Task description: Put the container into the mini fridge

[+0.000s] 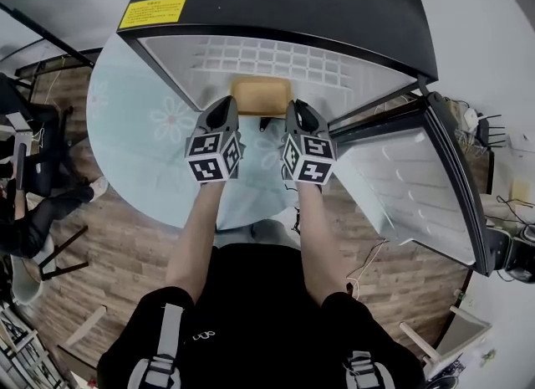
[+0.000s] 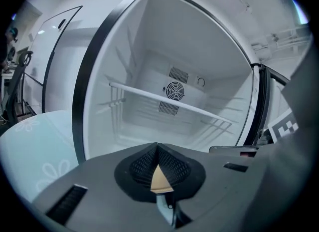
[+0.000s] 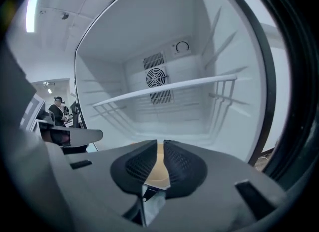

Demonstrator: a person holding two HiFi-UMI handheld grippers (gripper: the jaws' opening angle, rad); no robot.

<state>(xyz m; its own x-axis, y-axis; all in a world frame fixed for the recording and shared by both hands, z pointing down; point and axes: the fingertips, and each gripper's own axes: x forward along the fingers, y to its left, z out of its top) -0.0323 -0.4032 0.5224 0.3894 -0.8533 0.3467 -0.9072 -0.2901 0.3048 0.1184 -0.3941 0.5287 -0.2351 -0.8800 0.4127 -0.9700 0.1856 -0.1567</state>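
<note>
Yellow label on mini fridge, print illegible

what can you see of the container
The container is a flat tan rectangle with rounded corners and a slightly raised rim; its material is unclear. It lies level at the mouth of the open mini fridge. The left gripper and right gripper each pinch its near edge, with a tan sliver between their pads.

Open black mini fridge on a round cloth-covered table, its door swung out right; a tan rectangular container at its mouth, between left gripper and right gripper.
</note>
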